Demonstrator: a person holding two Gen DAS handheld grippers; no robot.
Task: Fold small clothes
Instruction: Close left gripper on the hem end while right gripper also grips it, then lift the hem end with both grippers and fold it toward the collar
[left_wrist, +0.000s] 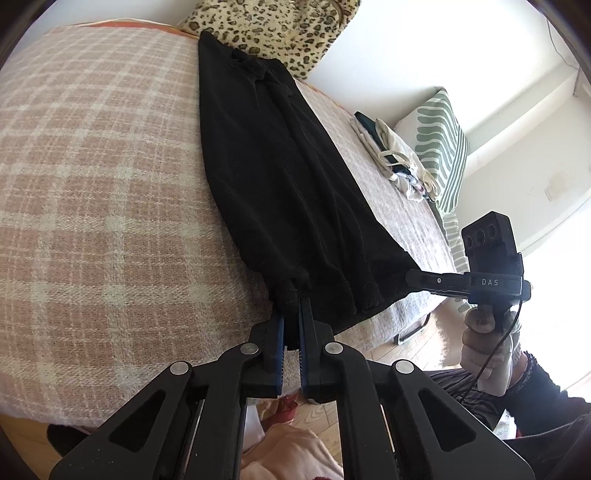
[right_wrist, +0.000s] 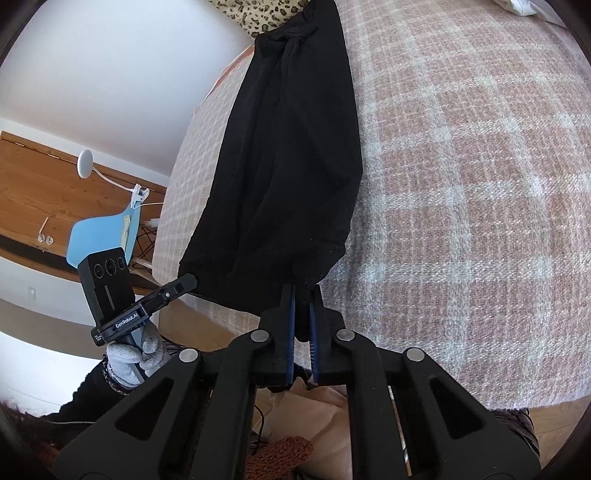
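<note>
Left wrist view is showing one black garment (left_wrist: 280, 177), a soft, matte, finely ribbed piece folded into a long narrow strip, lying on the bed's plaid blanket (left_wrist: 103, 177) with its near end hanging at the bed's edge. Its long axis is running from the grippers away toward the leopard-print pillow (left_wrist: 269, 29) at the far end, where the cloth is bunching into gathered folds (the right wrist view shows that knot of gathers clearly). The left gripper (left_wrist: 293, 295) is pinching one near corner of the garment between its two blue-padded fingers, jaws nearly together on the cloth. The right gripper (right_wrist: 303, 291) is clamping the other near corner in the same way, a tail of black fabric hanging down between its pads. Each gripper is showing in the other's camera as well, held by a hand in a light knitted glove (right_wrist: 136, 358). The blanket is a coarse weave, pinkish brown crossed by pale stripes. Beyond the garment a small heap of light clothes (left_wrist: 395, 155) is lying near one green-and-white striped cushion (left_wrist: 443, 144). Off the bed's other side, one pale blue chair (right_wrist: 103, 232) is standing before a wooden desk (right_wrist: 44, 192), with a white clip lamp (right_wrist: 110, 173) above it.
</note>
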